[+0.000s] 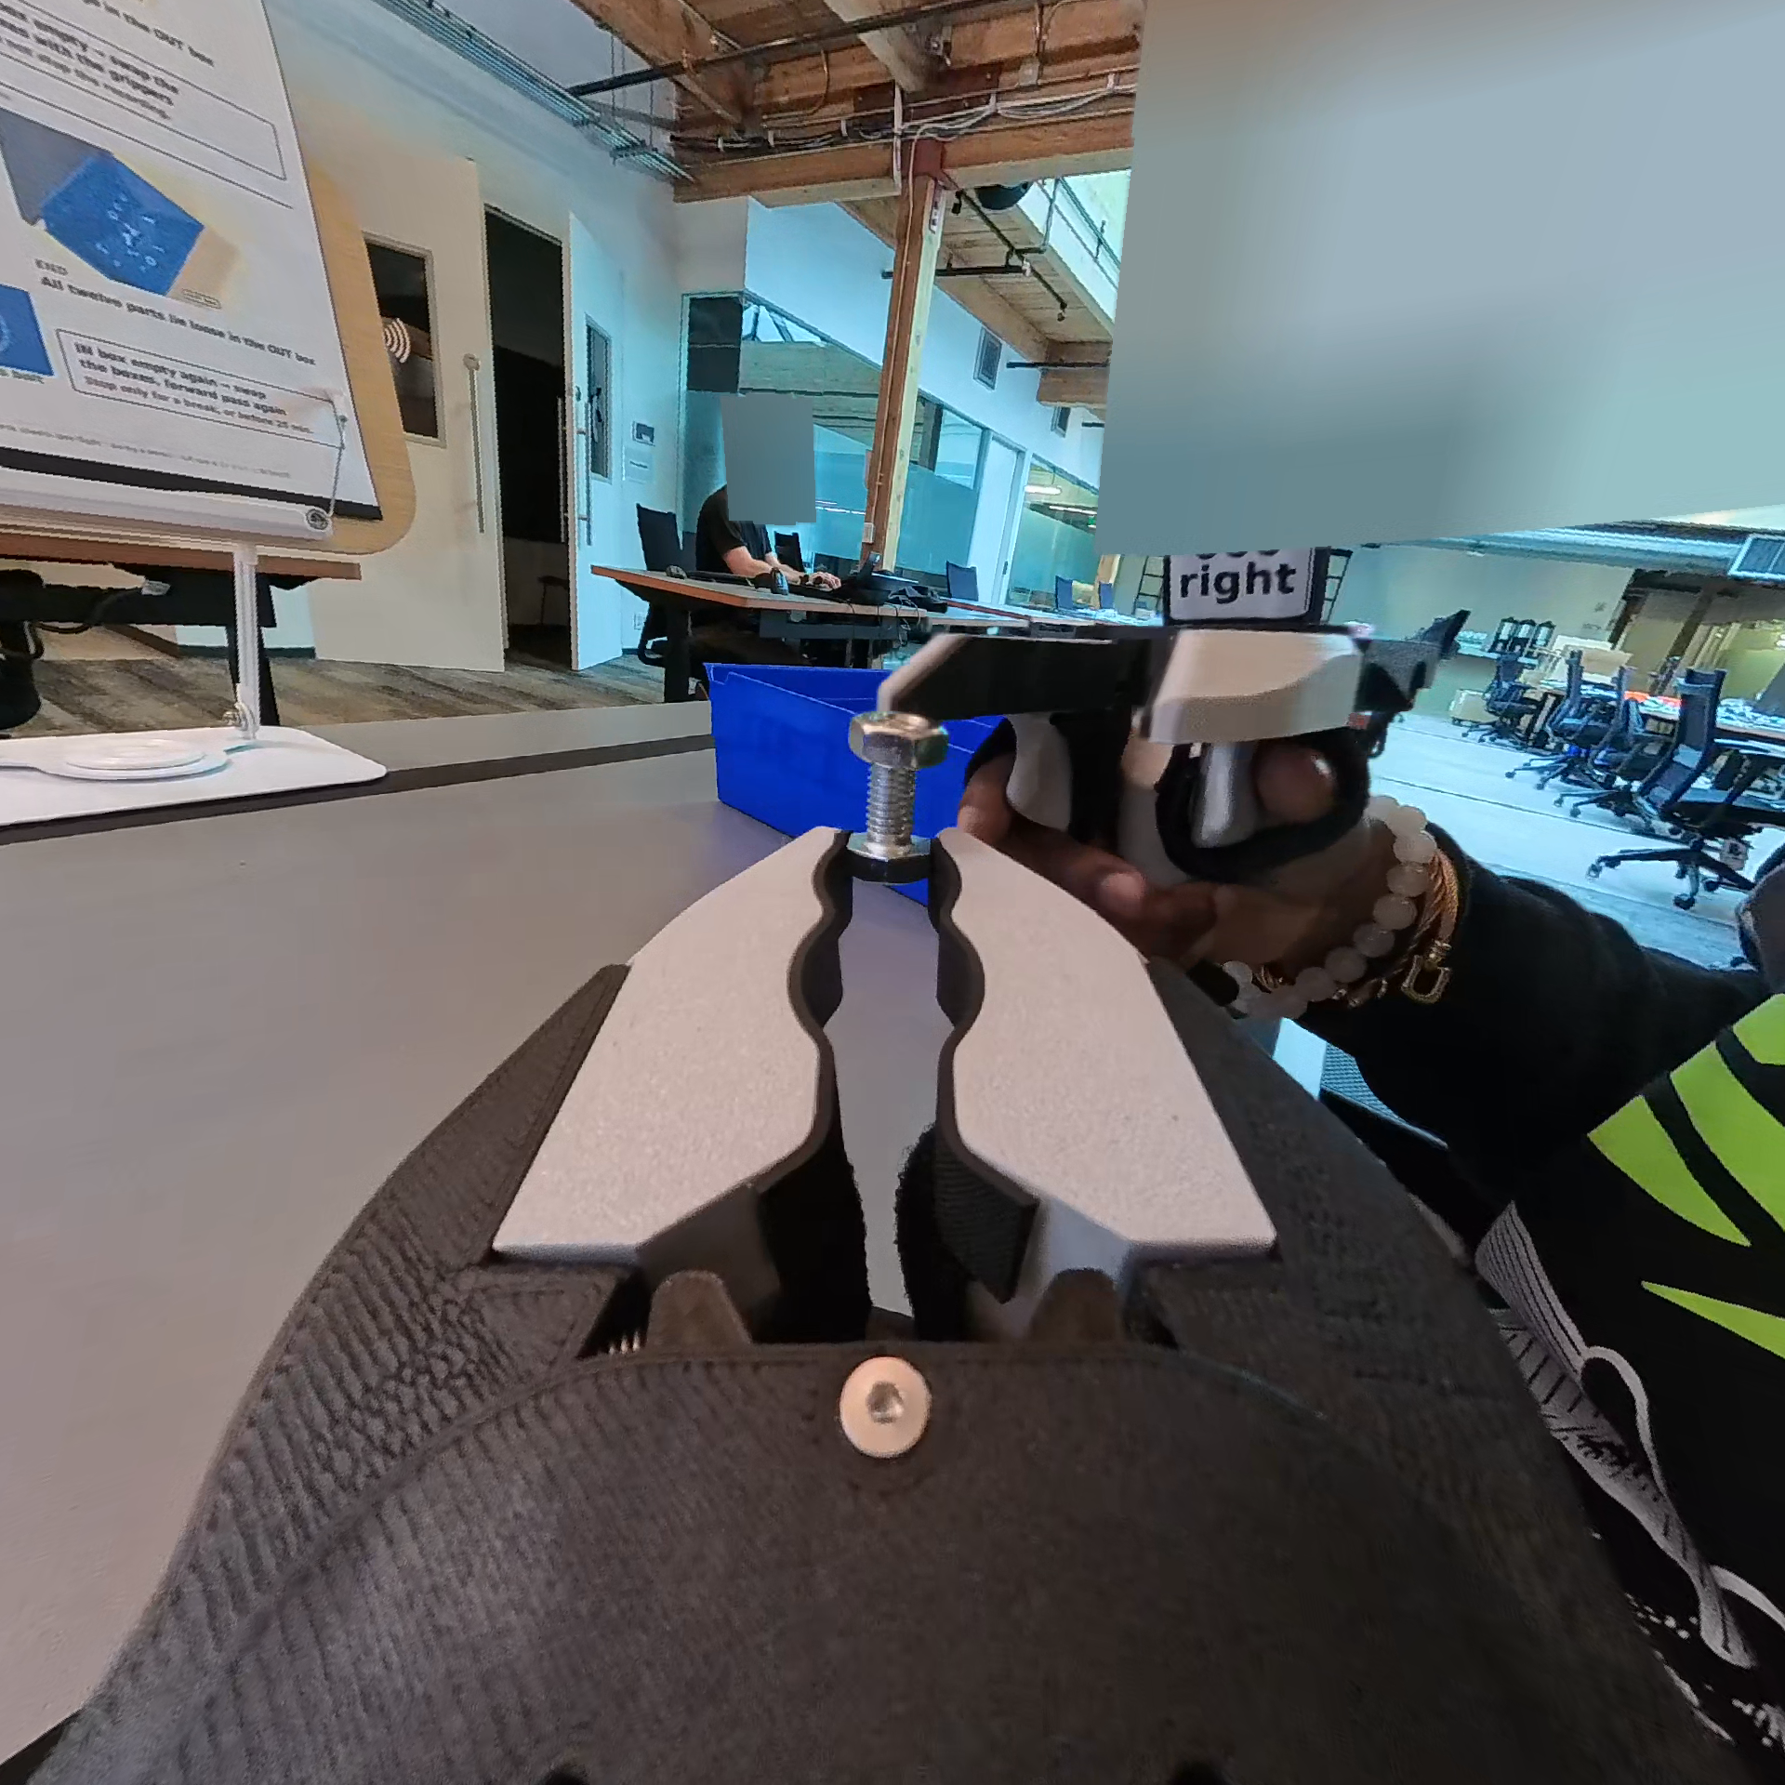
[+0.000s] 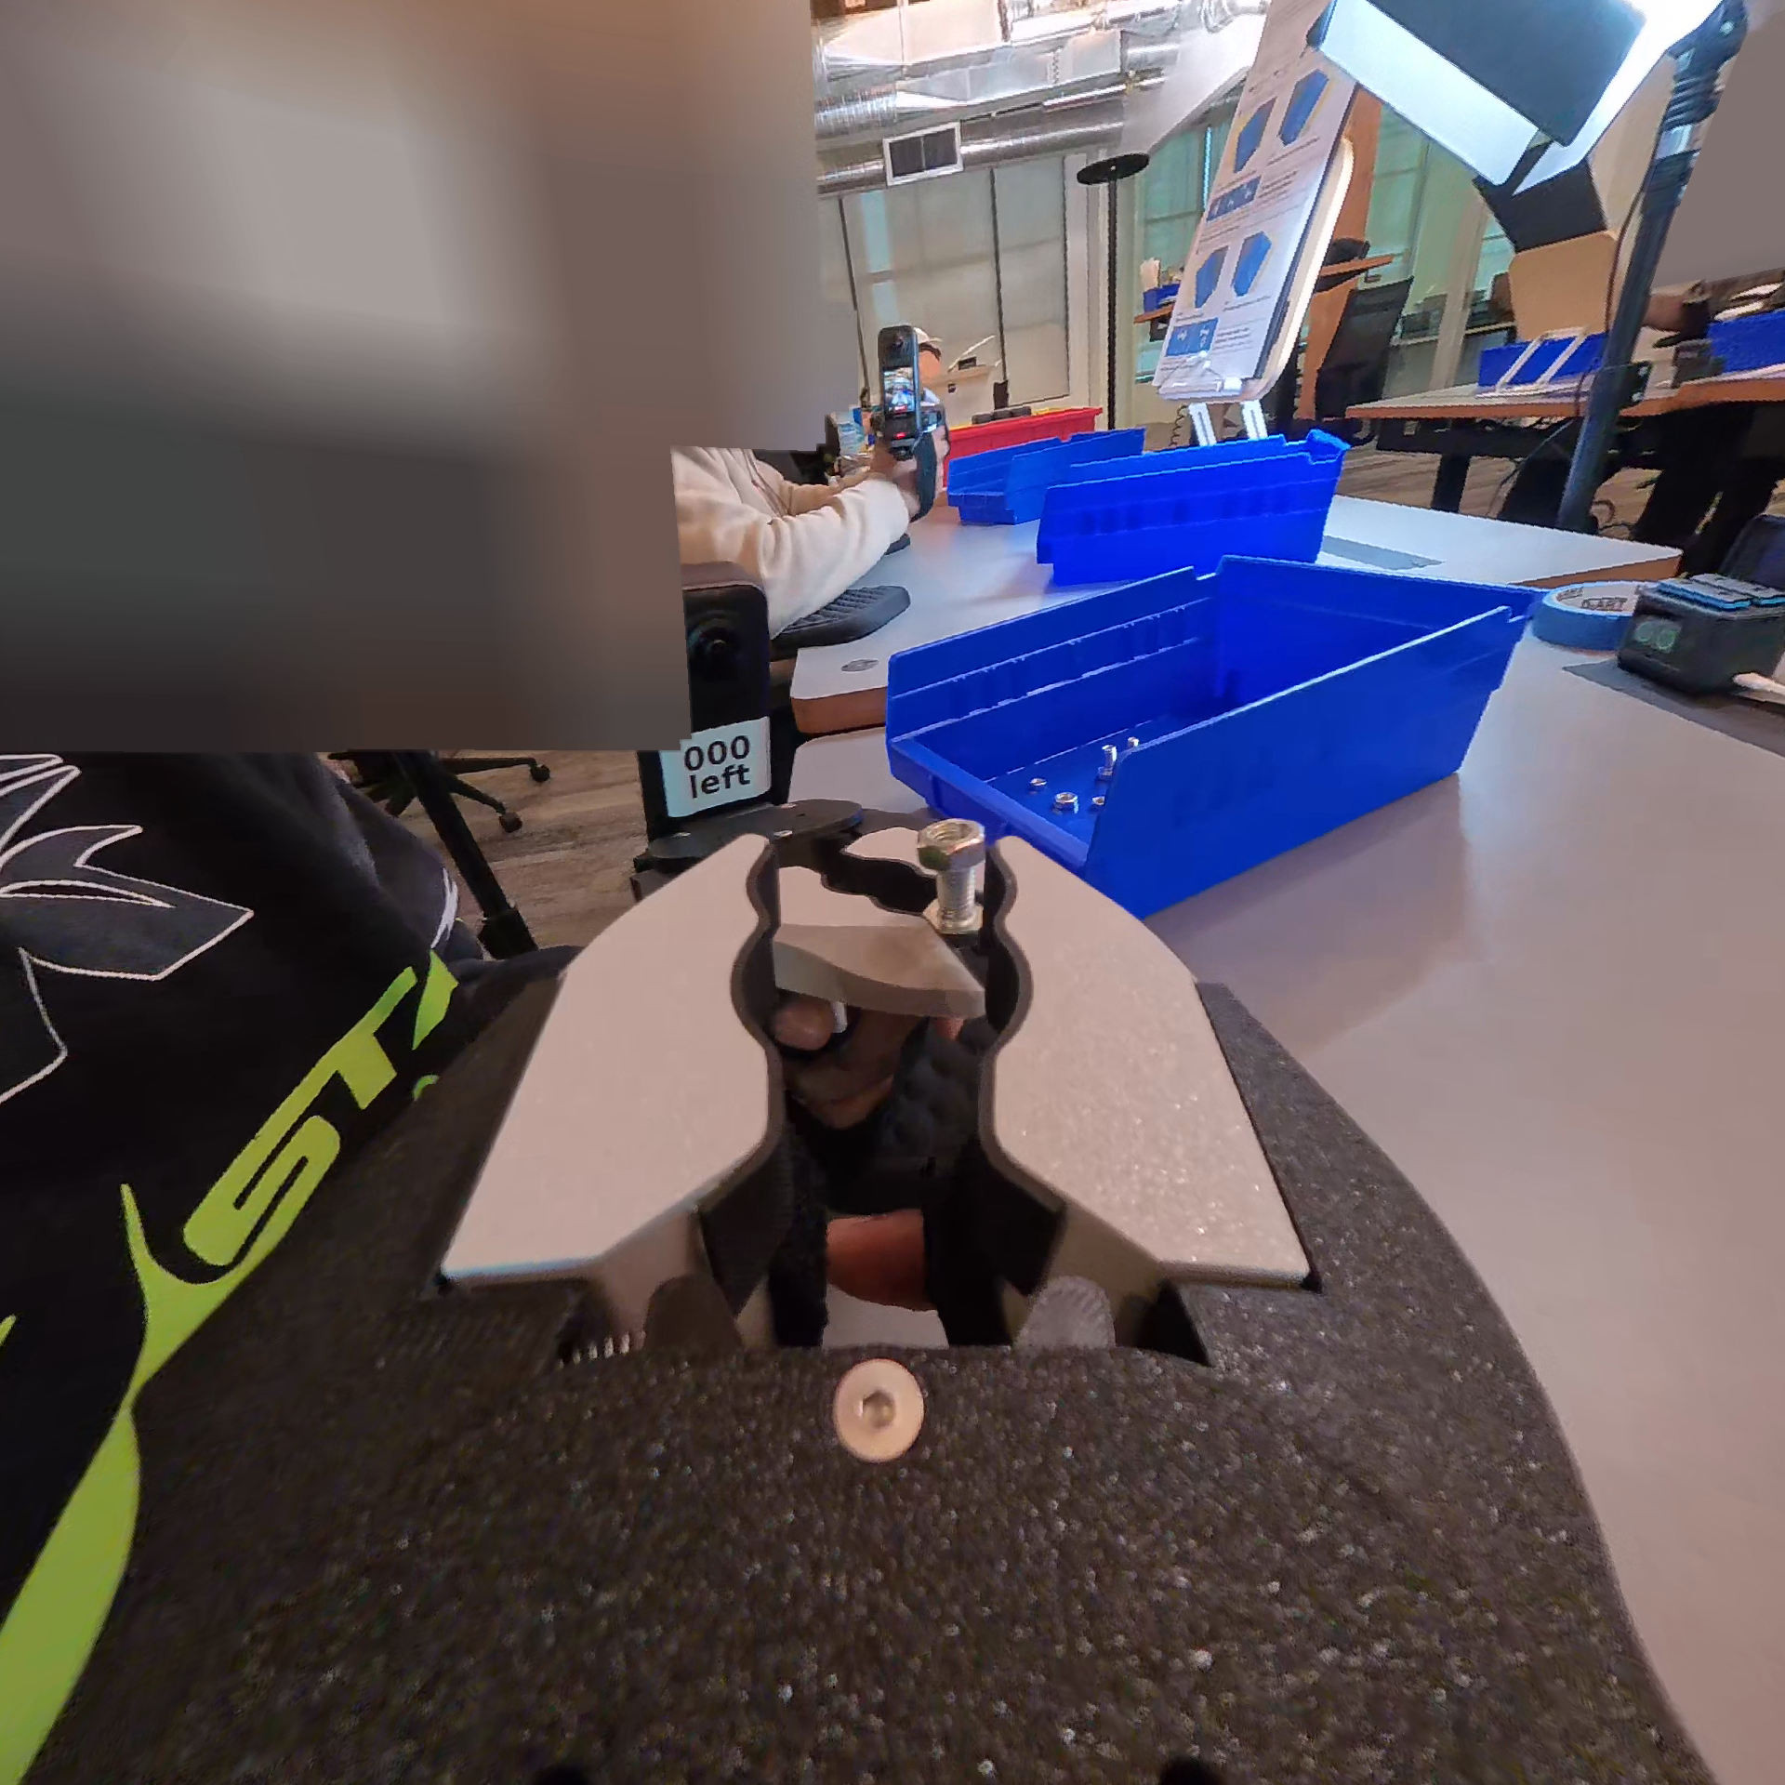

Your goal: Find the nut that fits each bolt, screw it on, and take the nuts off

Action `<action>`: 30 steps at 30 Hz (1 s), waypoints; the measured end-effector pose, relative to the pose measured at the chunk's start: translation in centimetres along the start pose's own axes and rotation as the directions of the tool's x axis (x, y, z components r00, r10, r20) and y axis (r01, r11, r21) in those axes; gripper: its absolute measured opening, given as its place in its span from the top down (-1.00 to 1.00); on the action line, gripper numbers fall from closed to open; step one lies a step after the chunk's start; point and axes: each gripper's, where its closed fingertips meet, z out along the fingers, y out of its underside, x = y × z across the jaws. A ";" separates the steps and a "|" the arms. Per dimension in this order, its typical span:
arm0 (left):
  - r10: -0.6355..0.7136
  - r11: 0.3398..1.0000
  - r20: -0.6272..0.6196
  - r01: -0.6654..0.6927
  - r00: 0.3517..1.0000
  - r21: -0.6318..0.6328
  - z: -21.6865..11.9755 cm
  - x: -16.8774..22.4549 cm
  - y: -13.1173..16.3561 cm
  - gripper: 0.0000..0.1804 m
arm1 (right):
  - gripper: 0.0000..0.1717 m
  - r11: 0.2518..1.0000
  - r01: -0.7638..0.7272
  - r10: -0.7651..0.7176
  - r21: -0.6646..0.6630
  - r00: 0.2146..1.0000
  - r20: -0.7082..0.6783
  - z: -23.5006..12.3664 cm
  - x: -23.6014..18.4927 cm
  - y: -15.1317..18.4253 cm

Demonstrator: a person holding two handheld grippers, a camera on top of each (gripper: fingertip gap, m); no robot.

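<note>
At the far left a white instruction board (image 1: pixel 145 261) on a wooden easel stood on the grey tabletop (image 1: pixel 386 966). Toward the middle, the left gripper (image 1: pixel 887 855) had its 2 grey fingers (image 1: pixel 734 966) closed on the hexagonal head of a silver threaded steel bolt (image 1: pixel 891 807), which stood upright with its shank pointing up, raised above the table. A silver hexagonal nut (image 1: pixel 898 739) sat at the top of the shank. To the right of it, the right gripper (image 2: pixel 884 869) reached in sideways, its jaws spread wide around the nut; in its own view the nut (image 2: pixel 951 845) lay close to the right-hand finger (image 2: pixel 1082 966), with a clear gap to the left-hand one, so nothing was clamped. Behind the bolt, a blue plastic bin (image 2: pixel 1304 753) rested on the table with several small loose nuts and bolts (image 2: pixel 1067 800) on its floor. A gloved hand (image 1: pixel 1207 821) with a pale bead bracelet held the right gripper's handle.
</note>
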 end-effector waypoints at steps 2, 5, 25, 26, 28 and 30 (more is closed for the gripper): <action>0.007 1.000 -0.002 -0.007 1.000 -0.003 0.0 0.1 0.0 0.84 | 0.47 1.000 0.000 0.000 -0.001 1.000 -0.008 0.3 0.3 0.1; 0.019 1.000 -0.004 -0.019 1.000 -0.011 0.1 0.2 0.2 0.84 | 0.47 1.000 0.019 -0.019 -0.007 1.000 0.005 0.9 0.2 0.2; 0.027 1.000 -0.009 -0.027 1.000 -0.011 0.1 0.3 0.2 0.84 | 0.83 0.996 0.093 -0.093 -0.005 0.994 -0.056 1.0 1.2 0.3; 0.028 1.000 -0.008 -0.028 1.000 -0.009 0.1 0.3 0.2 0.84 | 0.83 0.995 0.097 -0.097 -0.004 0.993 -0.062 1.0 1.2 0.3; 0.031 0.999 -0.002 -0.031 1.000 -0.009 0.1 0.3 0.2 0.84 | 0.83 0.994 0.109 -0.109 -0.006 0.991 -0.079 1.0 1.2 0.3; 0.035 0.999 0.002 -0.035 0.999 -0.009 0.1 0.3 0.2 0.84 | 0.83 0.993 0.116 -0.116 -0.009 0.988 -0.101 1.0 1.3 0.3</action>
